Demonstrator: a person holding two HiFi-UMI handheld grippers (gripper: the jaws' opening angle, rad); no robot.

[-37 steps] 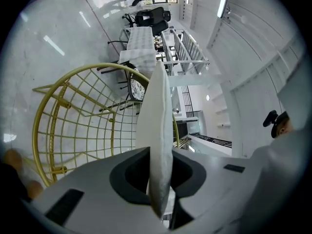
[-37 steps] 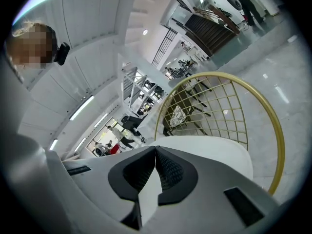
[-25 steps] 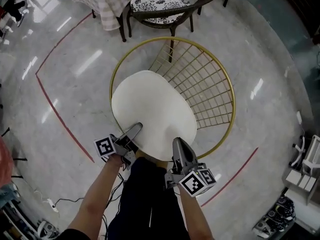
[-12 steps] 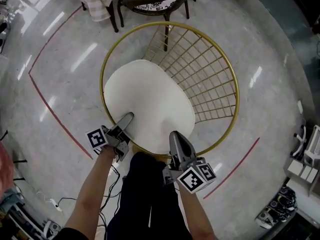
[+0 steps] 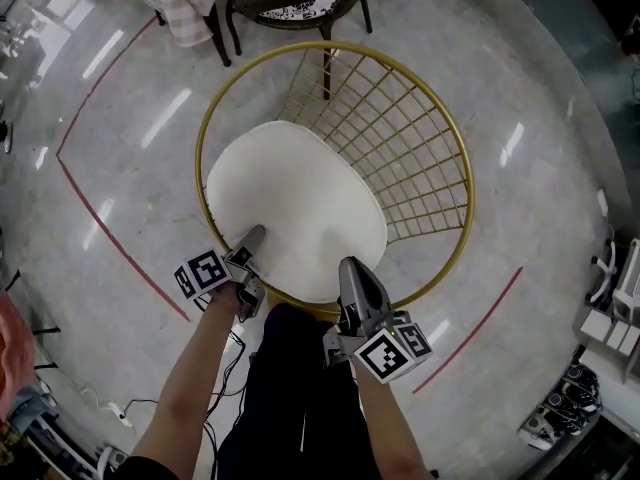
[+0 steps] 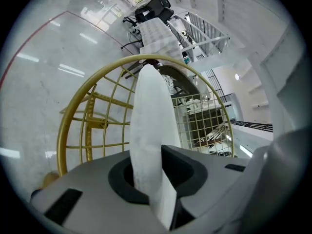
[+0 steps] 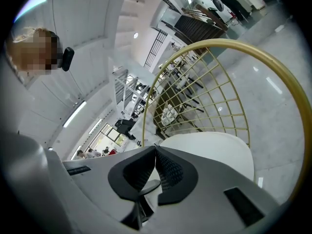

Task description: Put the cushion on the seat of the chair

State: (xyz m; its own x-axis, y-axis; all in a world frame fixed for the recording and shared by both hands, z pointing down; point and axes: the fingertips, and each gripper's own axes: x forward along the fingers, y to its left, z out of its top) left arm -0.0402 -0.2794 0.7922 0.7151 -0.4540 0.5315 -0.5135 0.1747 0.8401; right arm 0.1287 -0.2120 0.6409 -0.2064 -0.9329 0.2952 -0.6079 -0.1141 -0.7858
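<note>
**A:** ok, head view first; where's the cushion at?

**B:** the white cushion (image 5: 295, 208) is lying flat on the seat of the gold wire chair (image 5: 440, 118), over toward the ring's left and near side; the left gripper (image 5: 250, 240) is on its near-left edge, the right gripper (image 5: 350, 268) at its near edge

**A:** and the left gripper view?

**B:** the cushion's edge sits between the jaws, pinched, though they're opening; gold rim and grid behind it

**A:** right gripper view?

**B:** jaws clenched tip to tip, can't spot anything between them; the cushion lies just past them, with the wire back curving above
</note>
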